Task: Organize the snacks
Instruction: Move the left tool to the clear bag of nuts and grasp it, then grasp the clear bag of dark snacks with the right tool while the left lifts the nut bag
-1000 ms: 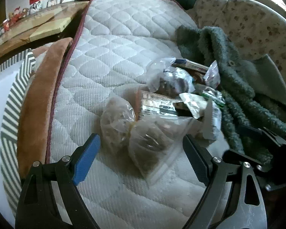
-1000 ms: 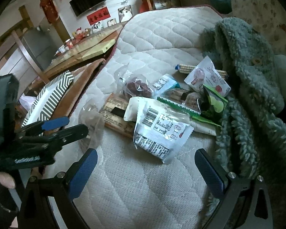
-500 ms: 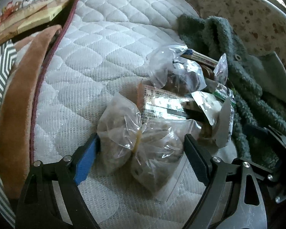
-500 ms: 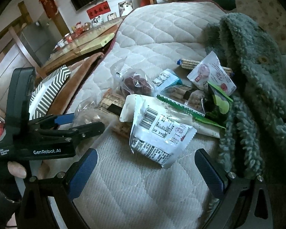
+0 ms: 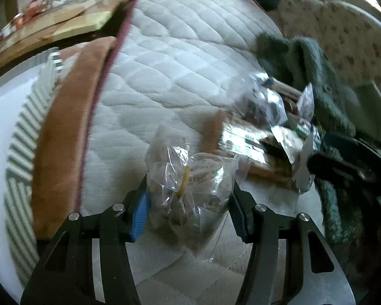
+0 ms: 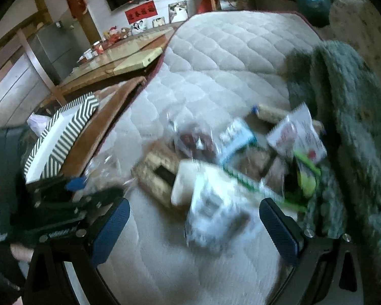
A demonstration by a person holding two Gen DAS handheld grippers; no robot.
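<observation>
On the quilted mattress, a pile of snacks lies beside a green fleece blanket. A clear bag of brown snacks, cinched at its middle with a yellow rubber band, sits at the near edge of the pile, apart from the other packets, which makes it the easiest item to take first.

Left gripper: the fingers are closing, with the clear bag between them. The blue pad on one side is against the plastic; the opposite finger is at the bag's other flank. Whether the grip is already firm cannot be told. The fingers bracket the bag near the band, probably because the plastic is gathered there and will not slip.

Right gripper: the fingers stand wide and hold nothing. It hangs above a white packet at the front of the pile, likely the next item.

A striped box stands beyond the mattress edge on the left side, a probable destination for the snacks.
</observation>
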